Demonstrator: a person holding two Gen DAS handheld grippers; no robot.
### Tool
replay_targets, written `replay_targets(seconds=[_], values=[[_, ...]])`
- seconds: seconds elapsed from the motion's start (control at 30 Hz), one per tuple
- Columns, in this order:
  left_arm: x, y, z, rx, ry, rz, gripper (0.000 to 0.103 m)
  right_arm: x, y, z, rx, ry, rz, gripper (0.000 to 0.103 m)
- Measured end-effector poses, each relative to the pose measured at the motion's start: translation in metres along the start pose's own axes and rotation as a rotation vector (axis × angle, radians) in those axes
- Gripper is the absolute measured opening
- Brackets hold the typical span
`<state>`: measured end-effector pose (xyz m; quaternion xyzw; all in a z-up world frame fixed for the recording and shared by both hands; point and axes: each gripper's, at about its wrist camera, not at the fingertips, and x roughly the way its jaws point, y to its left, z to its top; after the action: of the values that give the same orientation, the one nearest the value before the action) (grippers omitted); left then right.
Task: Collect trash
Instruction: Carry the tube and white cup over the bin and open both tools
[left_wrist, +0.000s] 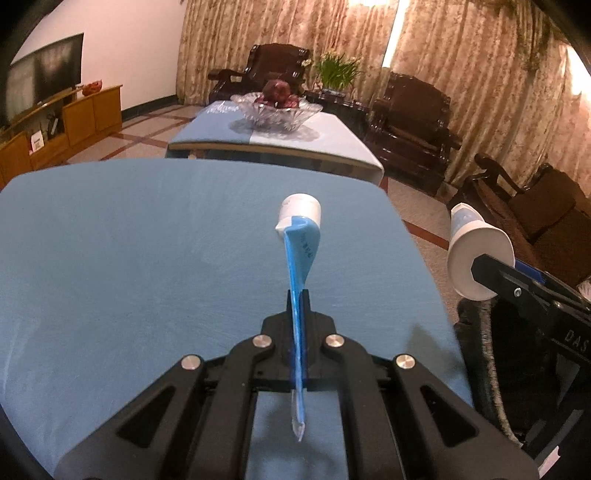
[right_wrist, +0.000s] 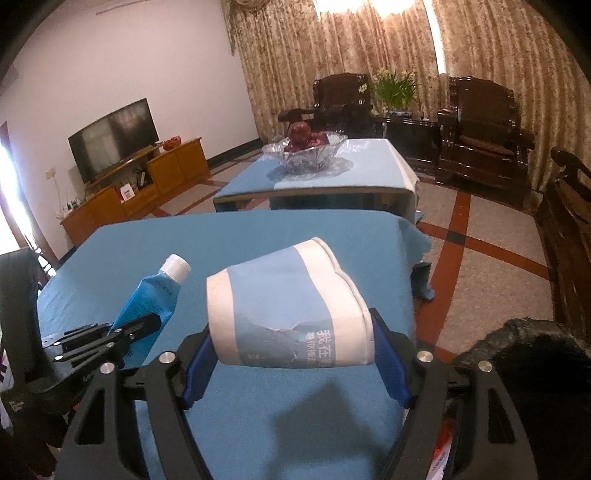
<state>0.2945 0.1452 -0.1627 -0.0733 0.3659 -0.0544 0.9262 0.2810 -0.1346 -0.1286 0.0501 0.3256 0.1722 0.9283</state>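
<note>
My left gripper (left_wrist: 297, 295) is shut on a flattened blue tube (left_wrist: 301, 254) with a white cap, held edge-on above the blue tablecloth (left_wrist: 129, 258). The tube (right_wrist: 147, 295) and the left gripper (right_wrist: 136, 325) also show at the left of the right wrist view. My right gripper (right_wrist: 291, 354) is shut on a crumpled blue and white paper cup (right_wrist: 288, 310), held on its side above the cloth. The cup (left_wrist: 476, 258) shows at the right edge of the left wrist view, beyond the table's right side, above a dark bin opening (left_wrist: 491, 365).
A dark rough-edged bin or bag (right_wrist: 535, 369) sits low at the right beside the table. A second blue-covered table (right_wrist: 332, 173) with a glass fruit bowl (right_wrist: 306, 147) stands behind. Dark wooden armchairs (right_wrist: 480, 136) line the right, a TV cabinet (right_wrist: 140, 184) the left.
</note>
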Motion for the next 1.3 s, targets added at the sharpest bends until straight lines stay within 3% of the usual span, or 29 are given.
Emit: replay_targets(seconds=[0.33,0.77,1.3], values=[[-0.042,-0.046,-0.003,0.063,-0.045,-0.041,0.001,-0.066,-0.017,0.001,0.017,-0.052,-0.044,0.074],[-0.087,-0.135,-0.012,0.165,-0.102,-0.165,0.001,-0.149,-0.046,-0.012,0.041,-0.125,-0.130,0.074],[-0.097,-0.233,-0.029,0.291,-0.107,-0.321,0.001,-0.212,-0.111,-0.032,0.112,-0.172,-0.278,0.074]])
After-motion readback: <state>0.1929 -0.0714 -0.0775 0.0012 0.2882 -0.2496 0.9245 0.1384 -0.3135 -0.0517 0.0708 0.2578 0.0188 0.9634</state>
